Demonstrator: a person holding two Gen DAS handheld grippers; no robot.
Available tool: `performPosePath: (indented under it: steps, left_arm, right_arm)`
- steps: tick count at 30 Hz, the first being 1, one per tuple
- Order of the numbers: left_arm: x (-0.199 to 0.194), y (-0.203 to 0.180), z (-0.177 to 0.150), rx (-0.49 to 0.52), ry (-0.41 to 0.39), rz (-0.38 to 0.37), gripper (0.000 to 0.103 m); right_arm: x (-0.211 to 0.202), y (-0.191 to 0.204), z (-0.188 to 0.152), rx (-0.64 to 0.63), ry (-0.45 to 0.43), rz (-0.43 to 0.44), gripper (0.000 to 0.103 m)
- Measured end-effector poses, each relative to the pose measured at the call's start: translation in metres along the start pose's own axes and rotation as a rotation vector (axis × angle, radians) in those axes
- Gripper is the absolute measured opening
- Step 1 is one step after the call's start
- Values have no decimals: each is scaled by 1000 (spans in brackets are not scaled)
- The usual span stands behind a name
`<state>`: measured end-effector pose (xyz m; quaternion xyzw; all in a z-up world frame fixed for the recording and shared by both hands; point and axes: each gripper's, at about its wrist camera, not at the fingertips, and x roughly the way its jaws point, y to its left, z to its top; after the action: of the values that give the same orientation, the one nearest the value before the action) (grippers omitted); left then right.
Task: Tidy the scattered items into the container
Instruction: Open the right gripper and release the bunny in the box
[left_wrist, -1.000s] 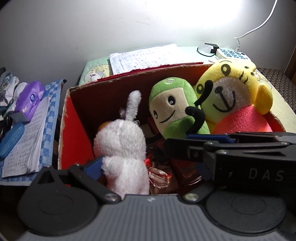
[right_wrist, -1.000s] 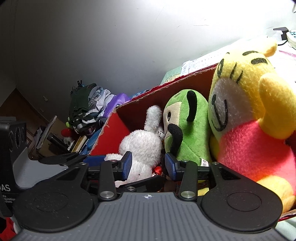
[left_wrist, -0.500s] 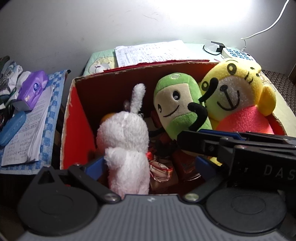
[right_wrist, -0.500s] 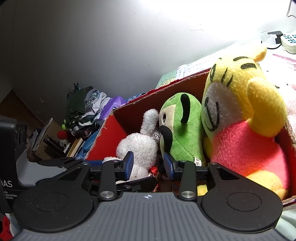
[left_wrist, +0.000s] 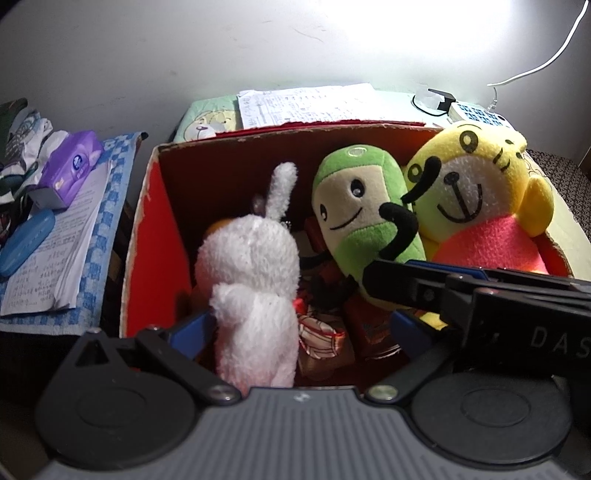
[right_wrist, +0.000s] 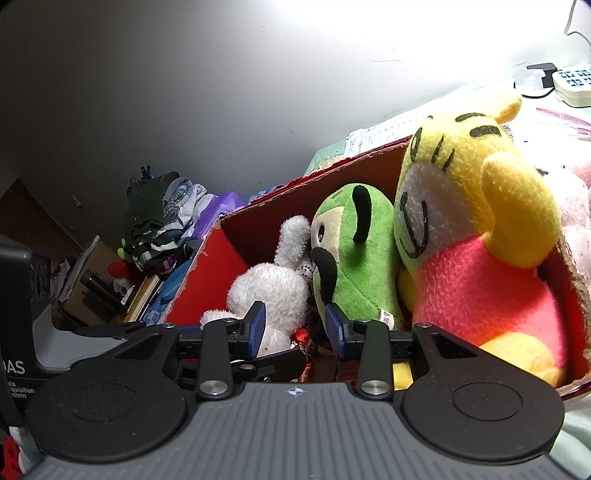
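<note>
My right gripper (right_wrist: 293, 326), empty, is closing beside the white rabbit (right_wrist: 271, 291); it may snag fur. My left gripper (left_wrist: 299, 328) gapes wide around the rabbit.

Three plush toys (left_wrist: 365, 221) stand inside the box (left_wrist: 147, 236).

body: ribbed grey housing, black round discs
fingers (right_wrist: 256, 326): black arms, blue pads
screws: silver
marking: white "DAS"
</note>
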<state>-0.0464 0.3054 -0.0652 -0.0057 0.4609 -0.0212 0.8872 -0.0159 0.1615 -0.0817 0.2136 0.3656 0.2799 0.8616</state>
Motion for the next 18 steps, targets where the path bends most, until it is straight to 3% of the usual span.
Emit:
performPosePath:
  steps: [18]
  left_arm:
    - [-2, 1, -5, -41, -11, 27, 102]
  right_arm:
    - [-4, 2, -3, -3, 4, -38, 39]
